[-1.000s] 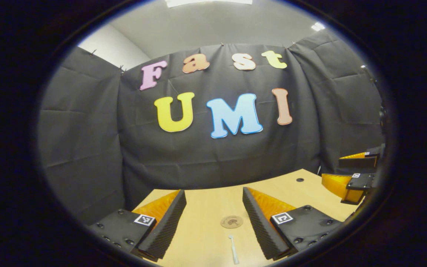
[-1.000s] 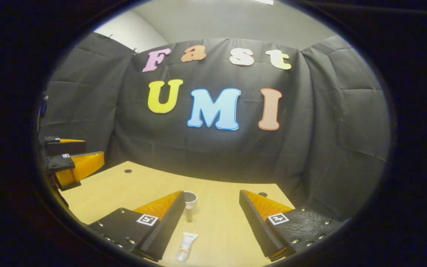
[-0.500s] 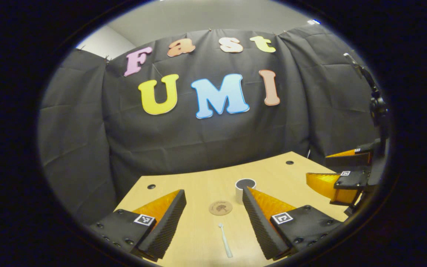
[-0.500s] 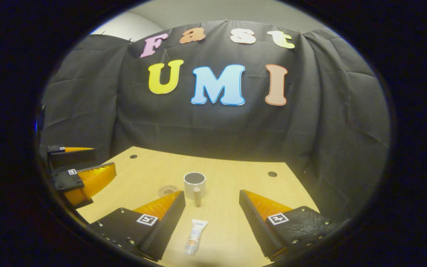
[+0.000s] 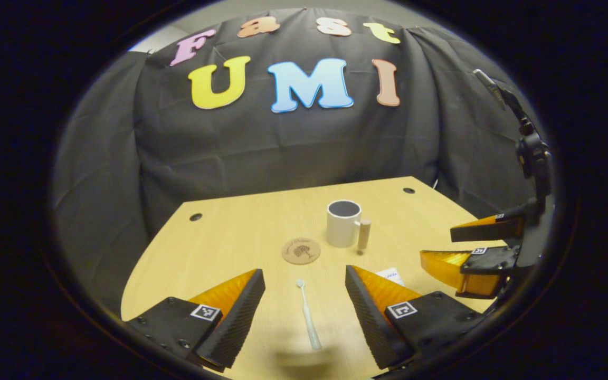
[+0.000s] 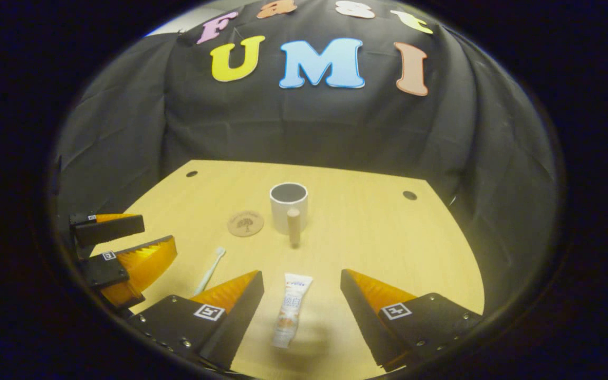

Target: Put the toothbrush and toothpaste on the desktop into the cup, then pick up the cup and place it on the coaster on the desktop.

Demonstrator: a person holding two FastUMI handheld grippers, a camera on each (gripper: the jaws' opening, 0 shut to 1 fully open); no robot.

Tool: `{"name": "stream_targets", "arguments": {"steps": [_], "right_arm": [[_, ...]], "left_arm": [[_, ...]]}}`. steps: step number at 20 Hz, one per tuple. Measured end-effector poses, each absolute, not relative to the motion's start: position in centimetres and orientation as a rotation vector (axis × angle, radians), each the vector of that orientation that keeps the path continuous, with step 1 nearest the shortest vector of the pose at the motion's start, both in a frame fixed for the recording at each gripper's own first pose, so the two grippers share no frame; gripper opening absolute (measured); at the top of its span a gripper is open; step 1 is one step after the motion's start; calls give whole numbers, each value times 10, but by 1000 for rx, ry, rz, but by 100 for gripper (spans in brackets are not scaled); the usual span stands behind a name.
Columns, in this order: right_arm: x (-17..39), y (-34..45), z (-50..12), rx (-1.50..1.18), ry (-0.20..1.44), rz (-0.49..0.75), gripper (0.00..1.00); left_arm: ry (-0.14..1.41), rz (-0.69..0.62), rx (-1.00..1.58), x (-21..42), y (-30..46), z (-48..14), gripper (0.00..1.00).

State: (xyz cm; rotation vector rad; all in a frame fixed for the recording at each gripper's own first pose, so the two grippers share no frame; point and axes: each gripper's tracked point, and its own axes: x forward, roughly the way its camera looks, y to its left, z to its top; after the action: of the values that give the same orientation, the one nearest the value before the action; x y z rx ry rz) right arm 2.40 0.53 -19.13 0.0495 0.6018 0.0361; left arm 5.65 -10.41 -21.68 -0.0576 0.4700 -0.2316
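Nothing done yet: toothbrush (image 5: 307,315) and toothpaste (image 6: 291,309) flat on worktop (image 6: 378,232), cup (image 6: 288,206) empty beside coaster (image 6: 245,223). Left tool (image 5: 304,306), right tool (image 6: 302,309) spread wide, gripping nothing.

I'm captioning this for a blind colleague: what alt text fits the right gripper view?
The open right gripper hangs over a toothpaste tube lying between its fingers on a wooden desktop. Farther off stand a white cup and a round coaster.
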Motion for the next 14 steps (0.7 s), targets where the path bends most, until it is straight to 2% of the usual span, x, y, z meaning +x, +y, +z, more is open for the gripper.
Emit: {"name": "stream_targets", "arguments": {"steps": [14], "right_arm": [[33, 18, -303, 142, 939, 9, 93]], "left_arm": [[819, -229, -84, 66, -117, -353, 100]]}}
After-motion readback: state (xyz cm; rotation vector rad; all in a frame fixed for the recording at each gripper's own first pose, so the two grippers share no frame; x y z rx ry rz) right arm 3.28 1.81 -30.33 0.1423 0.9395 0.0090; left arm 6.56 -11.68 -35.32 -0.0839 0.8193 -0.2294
